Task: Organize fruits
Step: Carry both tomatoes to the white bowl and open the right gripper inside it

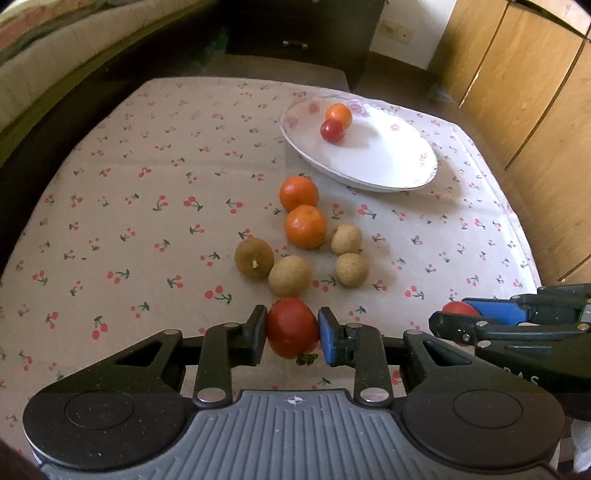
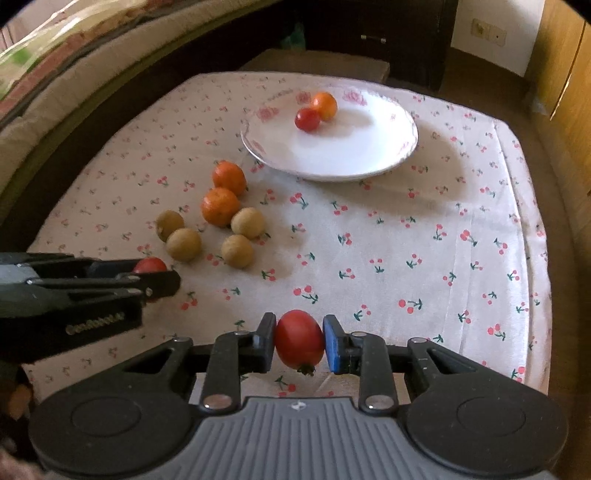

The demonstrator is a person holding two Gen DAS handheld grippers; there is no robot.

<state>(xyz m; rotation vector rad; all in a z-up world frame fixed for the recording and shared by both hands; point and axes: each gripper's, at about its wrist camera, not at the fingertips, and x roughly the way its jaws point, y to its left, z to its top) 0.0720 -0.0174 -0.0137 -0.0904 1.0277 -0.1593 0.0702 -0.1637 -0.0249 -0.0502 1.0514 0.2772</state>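
Observation:
My left gripper [image 1: 291, 334] is shut on a red tomato [image 1: 291, 328], held just above the cloth at the near edge of the fruit group; it also shows in the right wrist view [image 2: 151, 275]. My right gripper [image 2: 299, 341] is shut on another red tomato [image 2: 300, 339] over the near middle of the table; it shows at the right in the left wrist view [image 1: 458, 314]. Two oranges [image 1: 298, 192] [image 1: 306, 226] and several brown longans [image 1: 254, 257] lie on the cloth. A white plate [image 1: 388, 162] holds a small red tomato [image 1: 332, 130] and a small orange tomato [image 1: 339, 115].
The table wears a cherry-print cloth [image 2: 424, 240]. A wooden wardrobe [image 1: 517, 85] stands at the right, a dark cabinet [image 1: 295, 33] behind the table, and a sofa or bed edge [image 2: 55, 85] at the left.

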